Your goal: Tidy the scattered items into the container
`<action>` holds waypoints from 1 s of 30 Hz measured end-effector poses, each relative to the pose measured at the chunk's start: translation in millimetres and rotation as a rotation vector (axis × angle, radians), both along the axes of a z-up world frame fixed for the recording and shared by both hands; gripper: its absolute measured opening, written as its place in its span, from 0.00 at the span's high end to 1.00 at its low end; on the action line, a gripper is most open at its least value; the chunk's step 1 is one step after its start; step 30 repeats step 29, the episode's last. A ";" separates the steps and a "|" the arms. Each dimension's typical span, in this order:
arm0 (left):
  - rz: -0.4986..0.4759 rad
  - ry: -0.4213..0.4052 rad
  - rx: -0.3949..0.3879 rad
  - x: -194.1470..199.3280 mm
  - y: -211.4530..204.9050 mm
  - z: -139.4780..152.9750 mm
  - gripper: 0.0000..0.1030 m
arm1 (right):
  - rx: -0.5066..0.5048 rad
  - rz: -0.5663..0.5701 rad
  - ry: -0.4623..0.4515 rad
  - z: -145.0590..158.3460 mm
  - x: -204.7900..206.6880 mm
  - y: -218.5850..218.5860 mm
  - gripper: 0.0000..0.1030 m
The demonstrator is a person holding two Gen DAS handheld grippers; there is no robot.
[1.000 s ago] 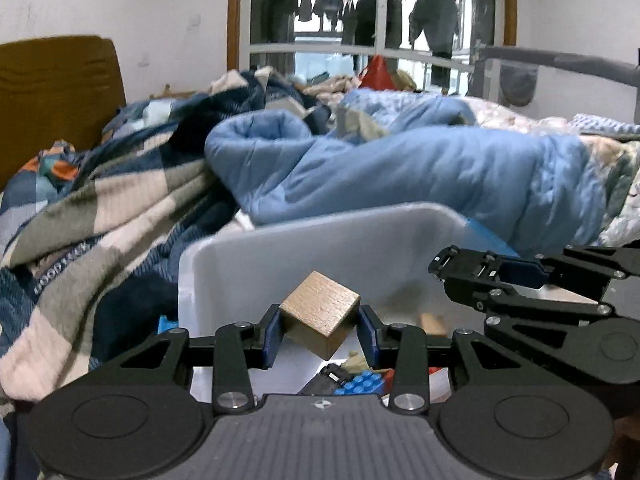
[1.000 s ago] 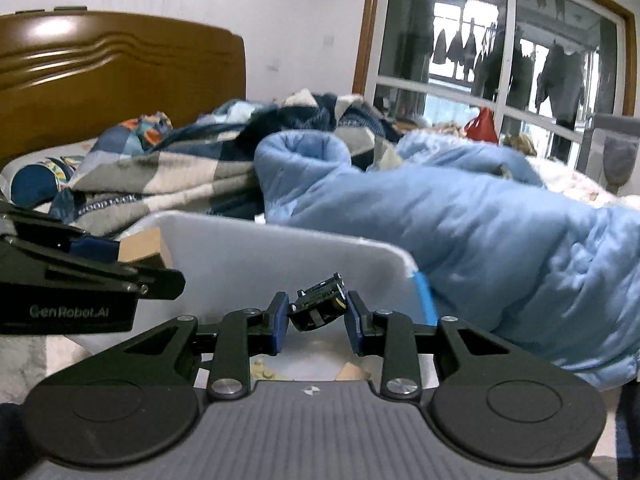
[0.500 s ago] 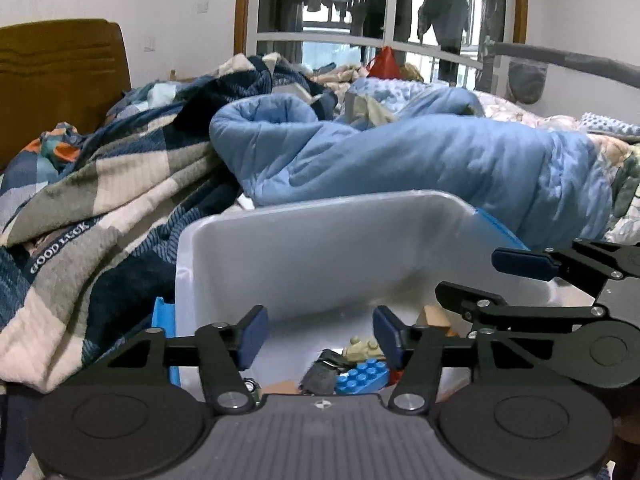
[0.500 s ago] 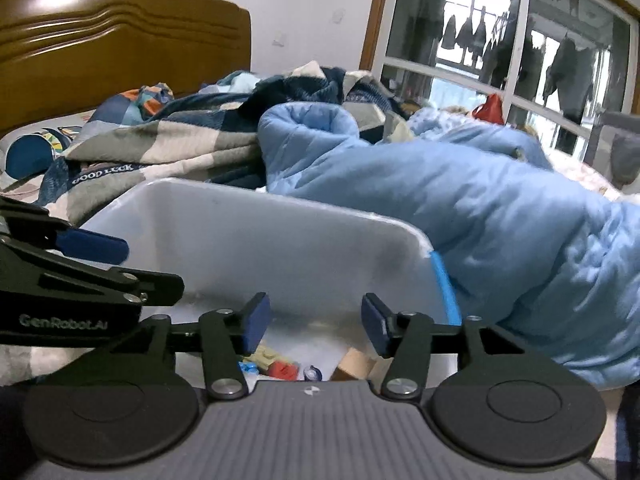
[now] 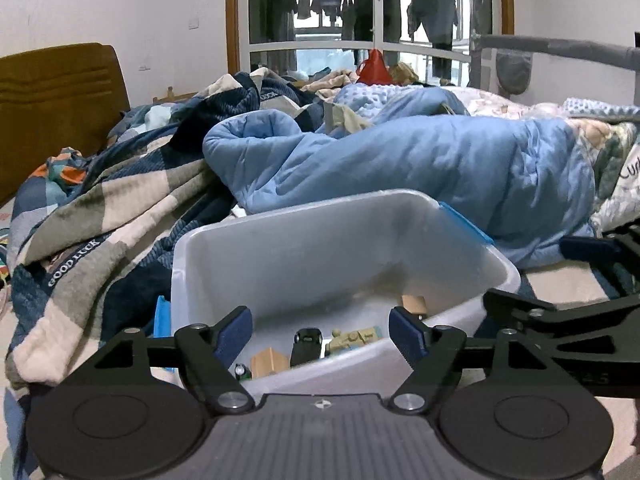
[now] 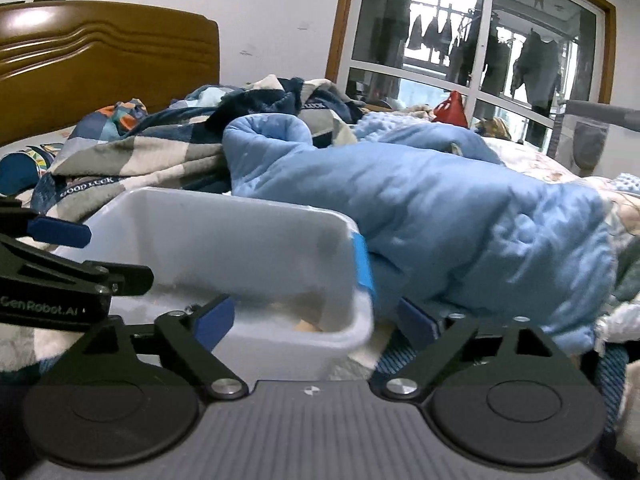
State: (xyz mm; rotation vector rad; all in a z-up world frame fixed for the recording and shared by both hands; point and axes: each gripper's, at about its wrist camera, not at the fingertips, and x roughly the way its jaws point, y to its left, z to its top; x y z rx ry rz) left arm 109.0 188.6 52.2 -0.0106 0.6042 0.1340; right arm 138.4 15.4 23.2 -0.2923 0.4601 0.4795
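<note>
I see my left hand-held gripper [image 5: 321, 334] and right hand-held gripper [image 6: 314, 320] both opening, empty, over the white plastic bin [image 5: 304, 248] holding a wooden block [image 5: 270, 363].

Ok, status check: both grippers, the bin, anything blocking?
Left gripper and right gripper jaws opening, both empty. White bin holds a wooden block, a black toy car and other toys. Blue duvet behind it, nothing blocking.

container [image 6: 224, 240] floor: hidden by near wall | toys [image 5: 352, 338]: partly hidden by rim
</note>
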 end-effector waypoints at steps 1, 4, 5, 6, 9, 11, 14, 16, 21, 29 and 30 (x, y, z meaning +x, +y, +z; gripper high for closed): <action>-0.003 0.001 0.013 -2.2 -3.2 -0.2 0.24 | -0.001 -0.002 -0.001 0.8 -3.1 -3.5 0.11; -0.007 -0.002 0.029 -10.1 -12.2 0.0 0.24 | 0.007 -0.012 0.003 2.3 -11.0 -13.3 0.10; -0.009 -0.007 0.024 -13.0 -15.1 0.9 0.24 | 0.005 -0.015 0.008 1.9 -12.7 -15.2 0.10; -0.009 -0.011 0.021 -15.2 -17.7 2.1 0.24 | 0.000 -0.019 0.013 1.4 -14.4 -17.2 0.10; 0.017 -0.019 0.021 -19.3 -24.5 7.4 0.24 | -0.021 -0.020 0.038 1.2 -16.1 -21.3 0.10; 0.000 -0.011 0.001 -17.5 -25.7 11.5 0.24 | -0.042 -0.008 0.059 3.6 -14.4 -22.6 0.10; 0.001 0.010 -0.056 -11.8 -20.9 18.0 0.24 | -0.110 0.018 0.100 7.8 -6.7 -17.6 0.10; 0.014 0.017 -0.098 -6.7 -14.9 23.1 0.24 | -0.163 0.034 0.121 9.5 0.3 -12.2 0.10; 0.055 0.056 -0.135 11.1 0.3 24.5 0.24 | -0.232 0.042 0.161 10.4 20.1 1.3 0.10; 0.084 0.083 -0.138 22.4 19.1 15.2 0.21 | -0.266 0.039 0.224 -5.0 36.9 15.8 0.10; 0.084 0.083 -0.138 22.4 19.1 15.2 0.21 | -0.266 0.039 0.224 -5.0 36.9 15.8 0.10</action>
